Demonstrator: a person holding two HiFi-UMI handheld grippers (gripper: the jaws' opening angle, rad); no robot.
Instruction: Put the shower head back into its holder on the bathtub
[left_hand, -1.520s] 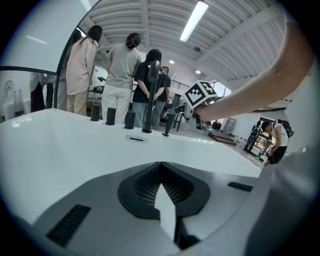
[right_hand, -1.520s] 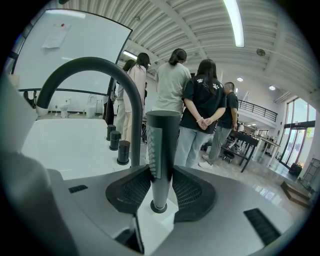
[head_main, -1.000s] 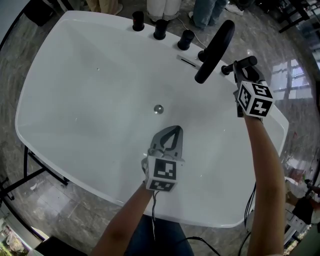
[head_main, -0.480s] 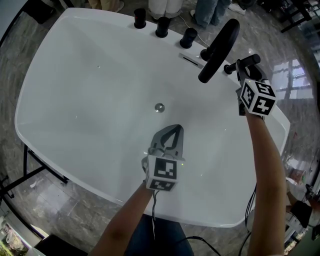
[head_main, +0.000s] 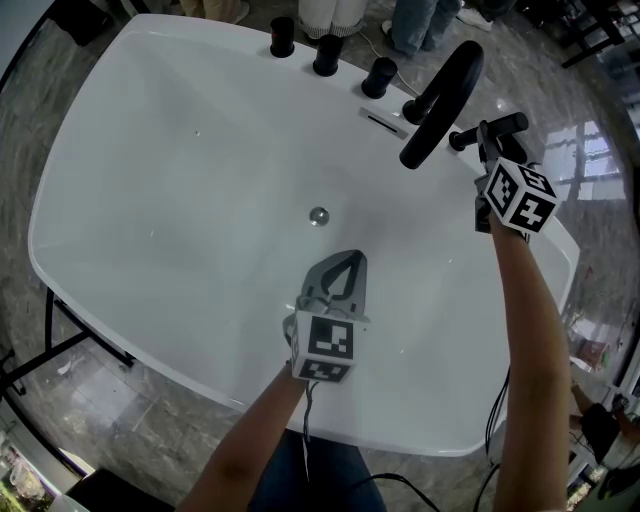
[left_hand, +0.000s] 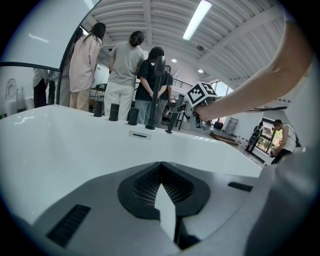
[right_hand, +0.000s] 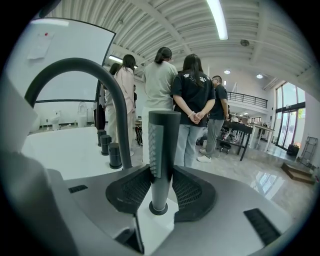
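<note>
Black, slim shower head — ribbed strip down its handle.

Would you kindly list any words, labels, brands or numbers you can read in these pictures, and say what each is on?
No text can be read anywhere.
Left cube, right cube: black-and-white square patterns, no letters.
Black T-shirt: small pale print, too small to read.
Pinned sheet: blurred, unreadable.

Bright even light from ceiling strip lights. Window glare on glossy floor, bathtub nearly shadowless. My frames sharp; heavy fisheye bend, black corners in gripper views.
</note>
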